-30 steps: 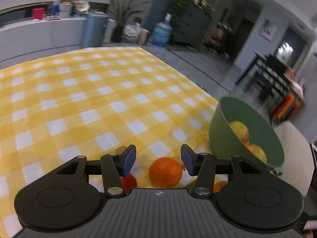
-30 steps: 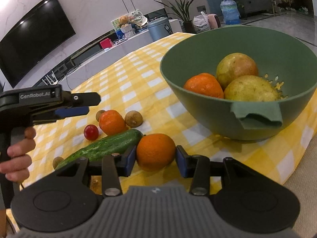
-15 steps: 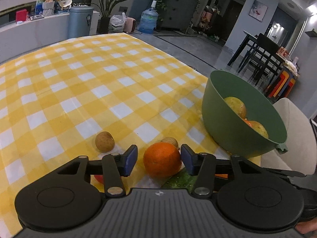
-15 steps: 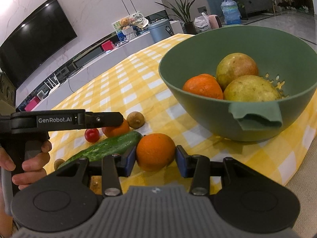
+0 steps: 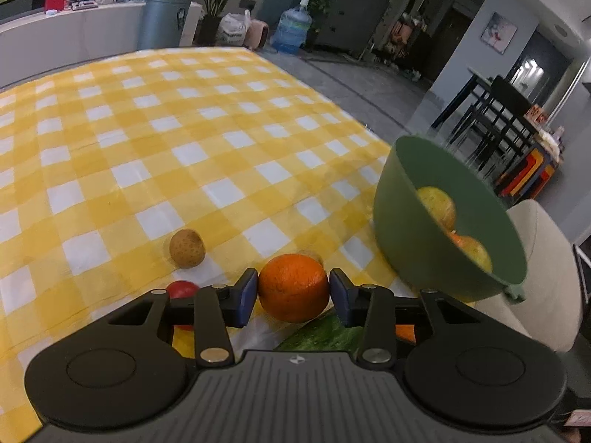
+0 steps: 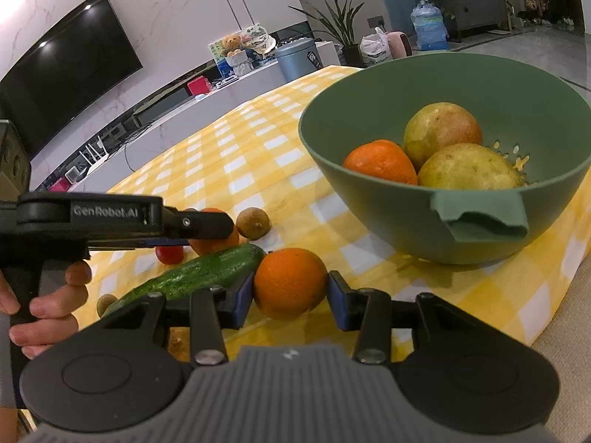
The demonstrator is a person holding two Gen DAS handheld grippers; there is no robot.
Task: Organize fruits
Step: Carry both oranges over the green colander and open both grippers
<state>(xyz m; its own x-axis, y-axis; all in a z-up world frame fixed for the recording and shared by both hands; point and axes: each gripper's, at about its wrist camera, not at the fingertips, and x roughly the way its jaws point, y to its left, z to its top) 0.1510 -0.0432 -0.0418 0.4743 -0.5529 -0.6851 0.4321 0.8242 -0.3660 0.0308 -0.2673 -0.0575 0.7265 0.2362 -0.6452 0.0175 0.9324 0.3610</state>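
The left claw (image 6: 207, 227) covers most of one orange (image 6: 214, 241) in the right wrist view. The cucumber (image 6: 199, 273) has one end tucked behind the black body of the right claw (image 6: 290, 295). In the left wrist view only a slice of the cucumber shows, and the red tomato (image 5: 183, 289) is half hidden by the claw arm. The green bowl (image 5: 406, 229) looks smeary there, so the fruit inside is hard to make out. The hand (image 6: 48, 306) is cut off at the picture's edge.
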